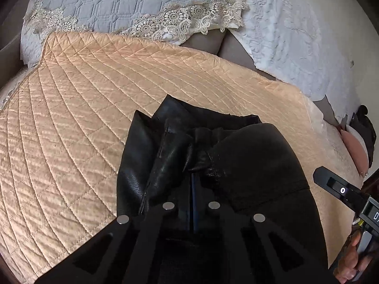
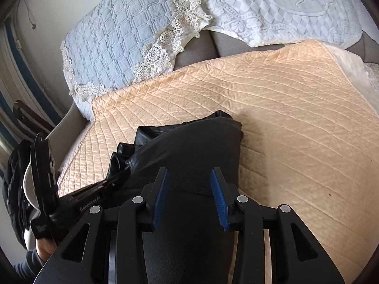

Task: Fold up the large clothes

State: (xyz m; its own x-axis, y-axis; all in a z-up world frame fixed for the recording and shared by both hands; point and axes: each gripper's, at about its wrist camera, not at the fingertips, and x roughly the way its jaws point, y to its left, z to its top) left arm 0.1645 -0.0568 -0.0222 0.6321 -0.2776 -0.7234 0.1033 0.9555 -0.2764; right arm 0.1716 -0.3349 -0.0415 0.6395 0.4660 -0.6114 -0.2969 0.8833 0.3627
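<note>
A black leather garment lies bunched on a peach quilted cover. My left gripper is shut on a crumpled fold of it, and the leather hides the fingertips. In the right wrist view the garment fills the gap between the blue pads of my right gripper and runs back between the fingers. The jaws stand partly apart and are shut on this thick fold. My left gripper bites the garment's wrinkled left side. My right gripper shows at the garment's right edge.
A blue-grey quilted pillow with lace trim and a white embossed cover lie behind the peach cover. A pink cushion sits at the far right. A hand holds the right gripper. Dark padded clothing is at the left.
</note>
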